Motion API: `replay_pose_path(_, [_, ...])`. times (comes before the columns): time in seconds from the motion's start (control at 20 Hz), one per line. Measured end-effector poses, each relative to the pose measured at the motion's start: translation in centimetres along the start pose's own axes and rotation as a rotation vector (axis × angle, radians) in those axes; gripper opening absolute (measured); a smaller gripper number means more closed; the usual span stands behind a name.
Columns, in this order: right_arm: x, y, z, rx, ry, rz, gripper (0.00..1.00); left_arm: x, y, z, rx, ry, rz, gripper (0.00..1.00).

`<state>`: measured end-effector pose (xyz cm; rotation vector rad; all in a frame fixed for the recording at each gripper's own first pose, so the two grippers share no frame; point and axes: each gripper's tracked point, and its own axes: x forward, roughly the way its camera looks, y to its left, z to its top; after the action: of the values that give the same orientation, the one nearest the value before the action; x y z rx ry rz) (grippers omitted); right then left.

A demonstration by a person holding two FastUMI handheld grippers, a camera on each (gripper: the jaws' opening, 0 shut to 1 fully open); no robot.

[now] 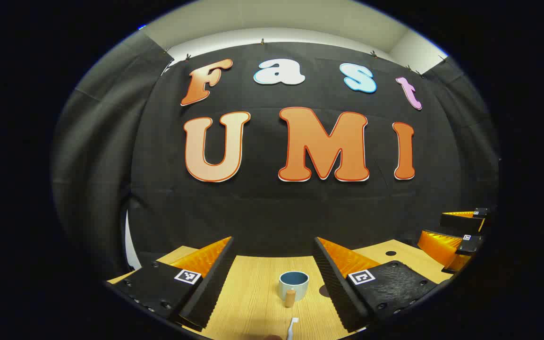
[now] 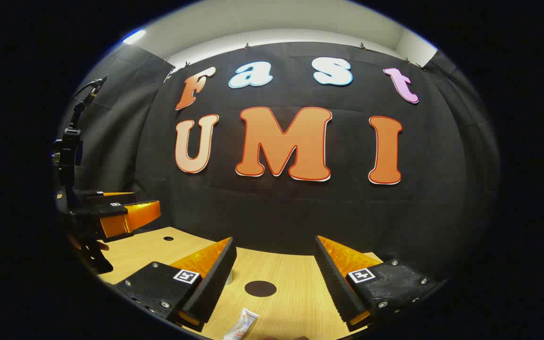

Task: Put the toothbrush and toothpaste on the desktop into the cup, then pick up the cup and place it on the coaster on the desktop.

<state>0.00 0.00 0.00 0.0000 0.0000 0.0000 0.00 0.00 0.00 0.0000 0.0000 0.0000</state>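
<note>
The wooden desktop [image 1: 253,302] fills the lower middle of both views, pale and grained, with the booth's black cloth wall rising behind it.

In the left gripper view, the left gripper [image 1: 272,278] sits at the bottom centre, its two fingers spread wide apart with nothing between them but open table. Far off at the right edge of that frame the right gripper [image 1: 461,231] shows side-on, fingers stacked one above the other with a gap between them.

In the right gripper view, the right gripper's own fingers [image 2: 215,274] stand well apart at the bottom, gripping nothing. The left gripper [image 2: 125,212] appears at the left edge, above the table.

The cup [image 1: 293,284] stands upright between the left gripper's fingers, low in the left gripper view, mouth up. Its inside looks dark and I see nothing in it. A small tan cylinder [image 1: 290,298] stands just in front of it; I cannot tell what it is.

The coaster [image 2: 260,288], a dark round disc, lies flat at lower centre of the right gripper view.

The toothpaste [image 2: 242,326] lies flat at the bottom edge there, long axis running up and slightly right, cut off by the frame.

The toothbrush [image 1: 292,327] lies at the bottom edge of the left gripper view, long axis near vertical in the frame, in front of the cup.
</note>
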Motion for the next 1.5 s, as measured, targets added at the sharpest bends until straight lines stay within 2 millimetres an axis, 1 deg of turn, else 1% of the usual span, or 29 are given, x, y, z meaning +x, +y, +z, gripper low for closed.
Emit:
replay_pose_path(0.05, [0.0, 0.0, 0.0, 0.005, 0.002, 0.0, 0.98, 0.0, -0.1, 0.3, 0.003, -0.004, -0.002, 0.96])
replay_pose_path(0.1, [-0.1, -0.2, 0.0, 0.009, 0.004, -0.002, 0.98, -0.1, -0.3, 0.4, 0.002, -0.009, -0.003, 1.0])
replay_pose_path(0.15, [-0.2, -0.2, 0.0, 0.007, 0.003, -0.001, 0.98, -0.1, -0.3, 0.6, 0.002, -0.014, -0.003, 0.97])
replay_pose_path(0.2, [-0.2, -0.4, 0.1, 0.002, 0.001, -0.005, 0.98, -0.3, -0.4, 0.7, 0.0, -0.018, -0.004, 0.97])
replay_pose_path(0.25, [-0.2, -0.5, -0.1, -0.005, 0.002, -0.009, 0.98, -0.3, -0.5, 0.8, 0.001, -0.018, -0.005, 1.0])
replay_pose_path(0.4, [-0.3, -1.0, -0.6, -0.007, 0.022, -0.024, 0.99, -0.3, -0.5, 0.5, 0.002, -0.009, -0.008, 1.0])
replay_pose_path(0.5, [-0.2, -1.2, -1.1, -0.002, 0.043, -0.029, 0.98, -0.4, -0.6, 0.7, -0.001, -0.013, -0.013, 1.0])
replay_pose_path(0.65, [-0.2, -0.9, -1.4, 0.022, 0.059, -0.015, 0.99, -0.3, -0.5, 1.0, 0.005, -0.011, -0.017, 1.0])
replay_pose_path(0.75, [-0.3, -0.6, -1.5, 0.032, 0.059, -0.005, 0.98, -0.3, -0.6, 0.7, 0.0, -0.004, -0.028, 1.0])
replay_pose_path(0.8, [-0.3, -0.6, -1.8, 0.032, 0.064, -0.003, 0.98, -0.3, -0.8, -0.1, -0.009, 0.011, -0.038, 0.97])
replay_pose_path(0.85, [-0.4, -0.5, -2.5, 0.031, 0.077, -0.003, 0.98, -0.1, -0.9, -0.9, -0.015, 0.042, -0.051, 0.97])
replay_pose_path(0.9, [-0.4, -0.5, -3.2, 0.031, 0.096, -0.003, 0.98, 0.1, -0.8, -2.4, -0.011, 0.084, -0.05, 1.0])
replay_pose_path(0.95, [-0.3, -0.4, -4.0, 0.033, 0.119, -0.001, 0.98, 0.2, -0.5, -3.6, -0.009, 0.124, -0.046, 0.97])
replay_pose_path(1.05, [-0.5, -0.5, -5.5, 0.041, 0.158, -0.009, 0.99, 0.5, -0.6, -5.5, -0.022, 0.186, -0.063, 0.97])
replay_pose_path(1.25, [-0.4, -0.2, -7.9, 0.062, 0.23, 0.0, 0.98, 0.0, -0.4, -8.5, 0.021, 0.274, -0.076, 0.97])
replay_pose_path(1.4, [-0.4, 0.6, -9.9, 0.071, 0.293, 0.015, 0.99, -0.4, -1.2, -10.9, 0.027, 0.343, -0.109, 0.97])
replay_pose_path(1.5, [-0.6, 1.2, -11.8, 0.075, 0.347, 0.027, 0.99, -0.4, -1.5, -12.8, 0.027, 0.402, -0.123, 0.97])
